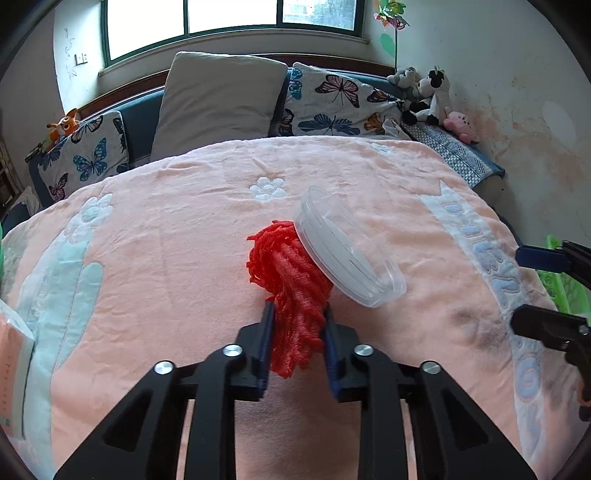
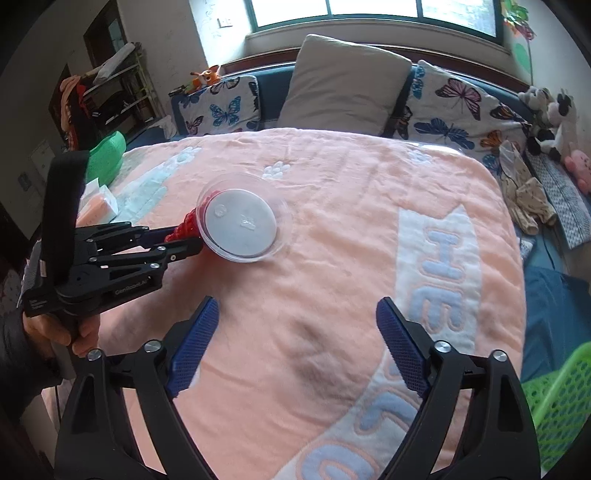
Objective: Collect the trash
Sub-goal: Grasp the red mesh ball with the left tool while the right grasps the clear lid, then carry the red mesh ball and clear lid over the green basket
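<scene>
1. The room: a bedroom with a window (image 1: 232, 14) above the headboard, butterfly-print pillows (image 1: 332, 99) and a plain cushion (image 1: 218, 99) leaning against it, soft toys (image 1: 430, 96) in the corner by a stained wall.
2. The bed (image 1: 184, 229) carries a peach towel-like blanket with pale flower and letter patches; a darker smudge marks it near the right side.
3. A green mesh basket (image 2: 554, 402) sits at the bed's right edge, probably where the trash belongs; nothing visible inside it.
4. A clear plastic lid (image 1: 347, 251) lies tilted, leaning on the red bundle, not yet collected.
5. The left gripper (image 1: 297, 314) is squeezed narrow around the red mesh bundle (image 1: 291, 266), which rests on the blanket, so I judge collection barely begun.
6. The right gripper (image 2: 297, 339) stands wide and empty, near the lid.
</scene>
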Demonstrator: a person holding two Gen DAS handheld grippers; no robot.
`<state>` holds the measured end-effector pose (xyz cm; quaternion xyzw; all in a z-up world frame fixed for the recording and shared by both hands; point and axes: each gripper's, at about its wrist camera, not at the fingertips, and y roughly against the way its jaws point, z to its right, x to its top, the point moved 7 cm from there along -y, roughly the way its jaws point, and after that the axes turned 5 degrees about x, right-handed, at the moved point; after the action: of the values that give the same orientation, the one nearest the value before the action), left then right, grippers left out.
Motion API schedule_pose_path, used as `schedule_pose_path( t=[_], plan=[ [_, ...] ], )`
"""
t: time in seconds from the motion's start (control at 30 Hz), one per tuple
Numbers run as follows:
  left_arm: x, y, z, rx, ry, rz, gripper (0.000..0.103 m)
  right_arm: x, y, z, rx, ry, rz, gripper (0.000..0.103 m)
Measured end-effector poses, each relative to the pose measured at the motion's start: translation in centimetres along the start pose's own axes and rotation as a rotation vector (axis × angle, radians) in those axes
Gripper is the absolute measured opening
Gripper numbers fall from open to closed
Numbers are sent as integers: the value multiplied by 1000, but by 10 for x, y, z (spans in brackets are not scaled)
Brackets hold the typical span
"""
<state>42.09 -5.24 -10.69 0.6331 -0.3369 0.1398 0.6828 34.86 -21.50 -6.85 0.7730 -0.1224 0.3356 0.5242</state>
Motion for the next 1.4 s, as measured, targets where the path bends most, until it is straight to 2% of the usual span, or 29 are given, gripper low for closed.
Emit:
schedule_pose_path(
  t=[0.07, 0.3, 0.57, 0.73, 0.97, 1.07, 1.17, 1.4],
  plan=[
    [1, 4, -5, -5, 11, 7, 16, 4, -9, -5, 25, 13, -3, 89],
    [1, 20, -27, 0, 39, 31, 15, 21, -47, -30, 87, 77, -27, 97],
    [-2, 25, -50, 1, 69, 33, 15, 36, -91, -47, 122, 136, -57, 98],
    [-4, 24, -59, 0, 88, 34, 15, 40, -110, -59, 121, 181, -80, 98],
    [-10, 19, -67, -5, 108, 24, 15, 38, -129, -61, 56, 209, -102, 98],
    [-10, 20, -67, -7, 106, 25, 15, 37, -129, -57, 44, 189, -93, 89],
    [-11, 23, -66, -10, 103, 29, 15, 37, -121, -55, 64, 151, -86, 89],
    [-16, 48, -50, -30, 94, 46, 15, 28, -75, -55, 46, 118, -51, 89]
  ],
)
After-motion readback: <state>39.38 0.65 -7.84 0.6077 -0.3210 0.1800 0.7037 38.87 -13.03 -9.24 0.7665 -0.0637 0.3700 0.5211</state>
